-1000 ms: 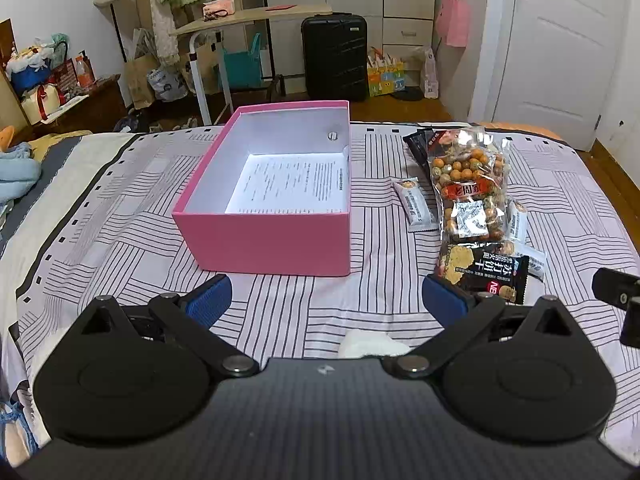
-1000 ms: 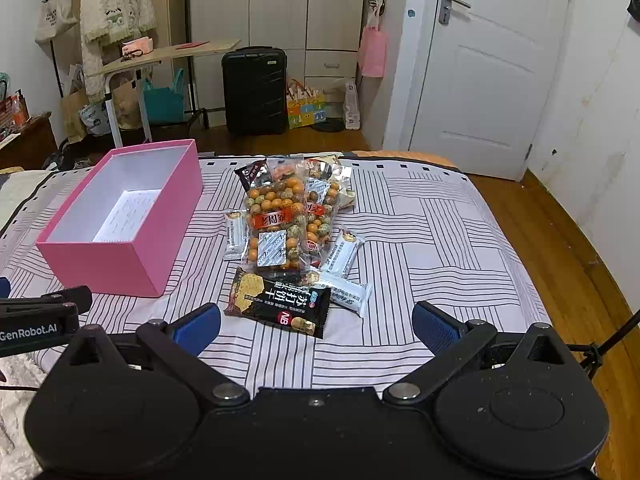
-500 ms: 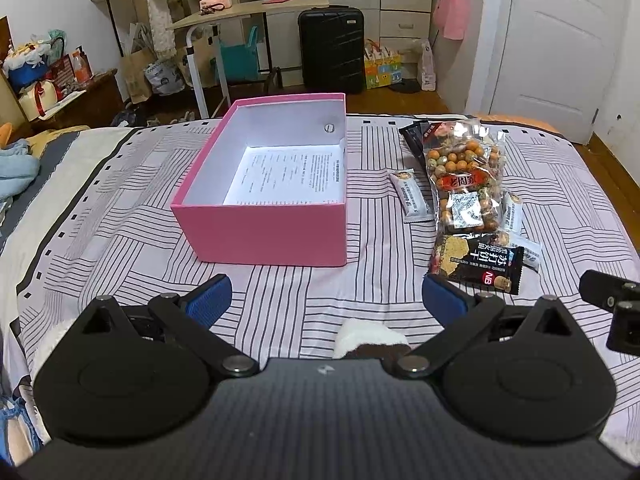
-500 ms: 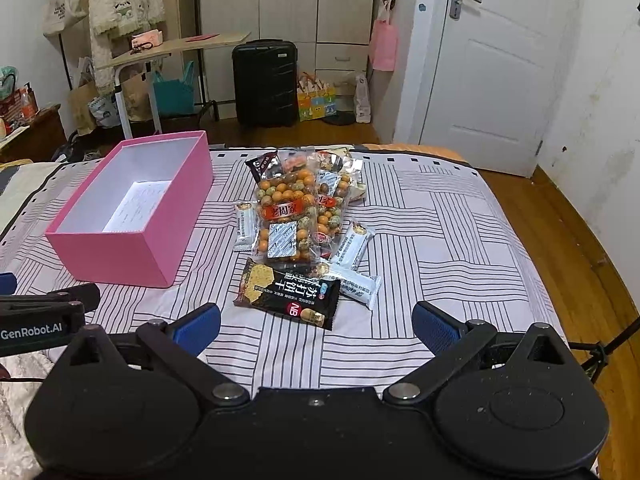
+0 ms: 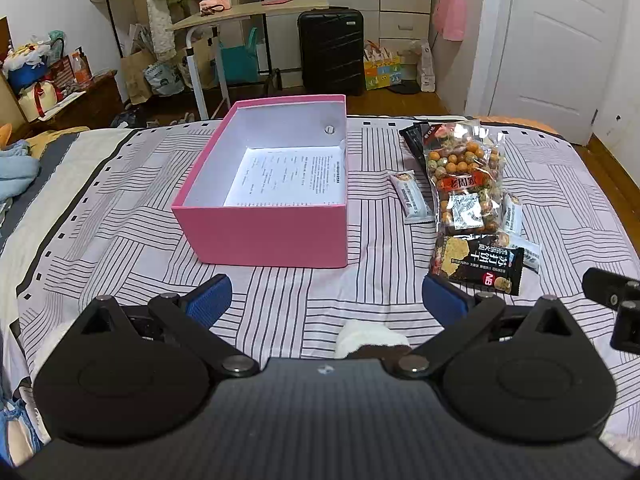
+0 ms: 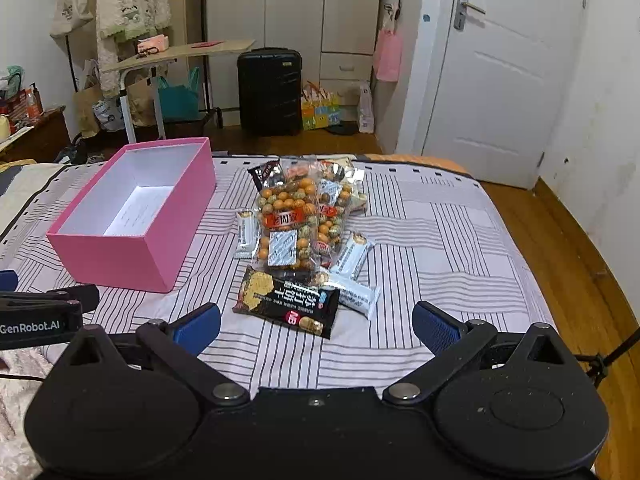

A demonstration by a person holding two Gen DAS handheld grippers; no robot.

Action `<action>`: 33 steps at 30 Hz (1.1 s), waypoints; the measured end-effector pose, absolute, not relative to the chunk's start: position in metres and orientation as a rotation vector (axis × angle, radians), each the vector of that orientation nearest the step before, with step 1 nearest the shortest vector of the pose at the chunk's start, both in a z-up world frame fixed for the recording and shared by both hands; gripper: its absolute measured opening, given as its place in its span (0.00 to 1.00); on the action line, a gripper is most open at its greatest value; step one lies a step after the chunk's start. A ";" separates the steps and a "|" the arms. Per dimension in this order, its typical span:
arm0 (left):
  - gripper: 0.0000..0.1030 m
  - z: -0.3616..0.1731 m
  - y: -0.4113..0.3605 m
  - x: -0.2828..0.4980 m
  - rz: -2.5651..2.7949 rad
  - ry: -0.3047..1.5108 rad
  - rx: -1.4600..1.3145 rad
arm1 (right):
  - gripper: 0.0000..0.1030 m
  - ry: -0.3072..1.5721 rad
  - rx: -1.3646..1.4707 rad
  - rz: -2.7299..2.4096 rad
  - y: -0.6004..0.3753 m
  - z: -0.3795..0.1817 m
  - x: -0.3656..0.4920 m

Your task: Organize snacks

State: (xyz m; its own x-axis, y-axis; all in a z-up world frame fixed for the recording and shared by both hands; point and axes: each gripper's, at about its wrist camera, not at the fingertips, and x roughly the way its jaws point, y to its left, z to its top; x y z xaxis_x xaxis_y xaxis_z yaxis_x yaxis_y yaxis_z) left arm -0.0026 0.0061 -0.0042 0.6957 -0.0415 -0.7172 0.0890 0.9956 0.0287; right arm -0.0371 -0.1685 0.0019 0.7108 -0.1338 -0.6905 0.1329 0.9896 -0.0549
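An open pink box (image 5: 264,236) with a printed sheet inside sits on the striped bed; it also shows in the right wrist view (image 6: 116,256). To its right lies a pile of snacks: a clear bag of coated peanuts (image 5: 464,180) (image 6: 288,220), a black cracker pack (image 5: 478,264) (image 6: 288,304) and small white bars (image 5: 410,198) (image 6: 352,256). My left gripper (image 5: 326,298) is open and empty, just short of the box's near side. My right gripper (image 6: 316,326) is open and empty, just short of the black cracker pack.
The bed (image 5: 120,220) ends at its far edge with wood floor beyond. A black suitcase (image 5: 330,52), a rolling table (image 5: 248,12) and a white door (image 6: 500,80) stand behind. Bedding is heaped at the far left (image 5: 16,172).
Both grippers have pulled back and risen slightly, so the box and snacks appear smaller and farther away. Both stay open. Nothing on the bed moved.
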 end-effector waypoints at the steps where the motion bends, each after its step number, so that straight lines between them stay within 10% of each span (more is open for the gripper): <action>1: 1.00 -0.003 0.007 -0.002 -0.079 0.801 0.059 | 1.00 0.750 0.002 -0.142 -0.171 0.001 -0.037; 33: 0.93 -0.125 -0.103 0.112 -0.509 0.779 0.243 | 0.91 0.753 0.280 0.105 -0.236 -0.175 0.053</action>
